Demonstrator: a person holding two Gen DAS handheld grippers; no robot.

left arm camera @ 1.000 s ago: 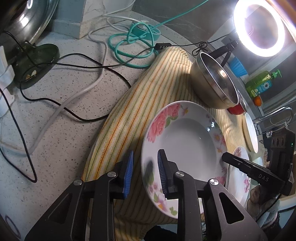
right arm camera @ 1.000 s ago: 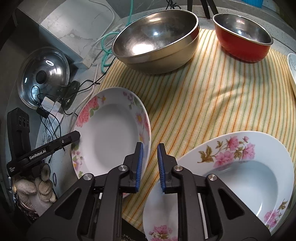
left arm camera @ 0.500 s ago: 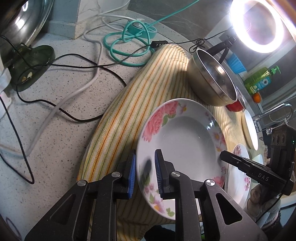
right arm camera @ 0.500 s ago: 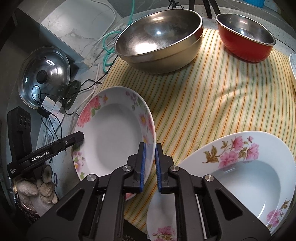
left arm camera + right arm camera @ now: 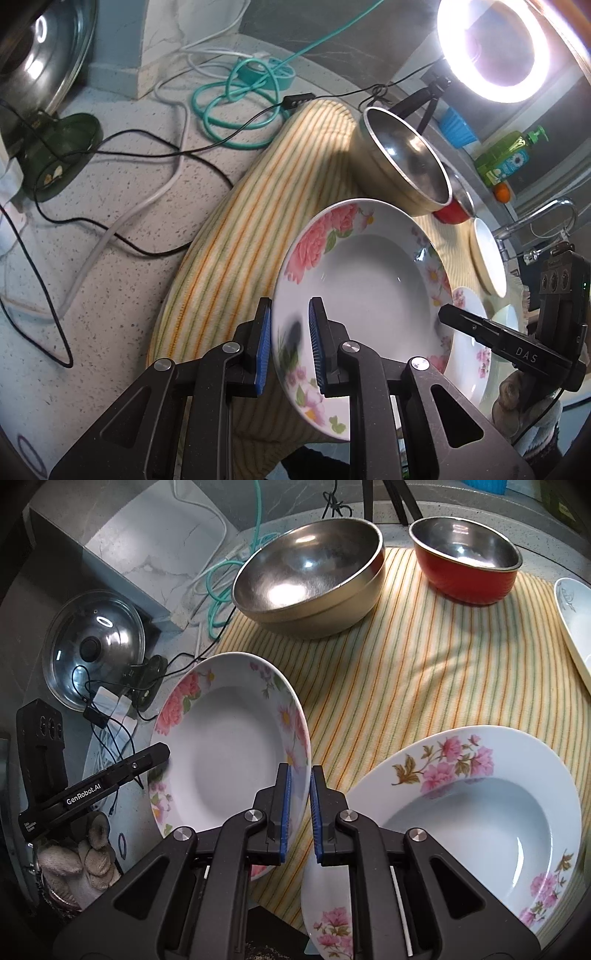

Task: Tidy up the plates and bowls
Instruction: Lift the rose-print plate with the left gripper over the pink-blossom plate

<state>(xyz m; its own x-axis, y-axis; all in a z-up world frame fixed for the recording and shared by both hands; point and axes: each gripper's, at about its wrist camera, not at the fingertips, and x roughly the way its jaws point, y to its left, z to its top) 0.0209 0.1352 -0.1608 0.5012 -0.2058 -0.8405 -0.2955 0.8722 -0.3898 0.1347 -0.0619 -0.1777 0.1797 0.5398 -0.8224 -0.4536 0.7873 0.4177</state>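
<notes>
Lifted floral plate, second plate alongside

text: "DAS" | on: black right gripper || text: "GenRobot.AI" | on: black left gripper

Both wrist fisheyes are sitting close, tilting steeply down along their fingers; both are sharing the rose-rimmed plate, striped cloth, steel bowl toward 12 o'clock.

A speckled grey stone bench under a glowing ring light, with a marble-patterned wall block and a tap behind.
</notes>
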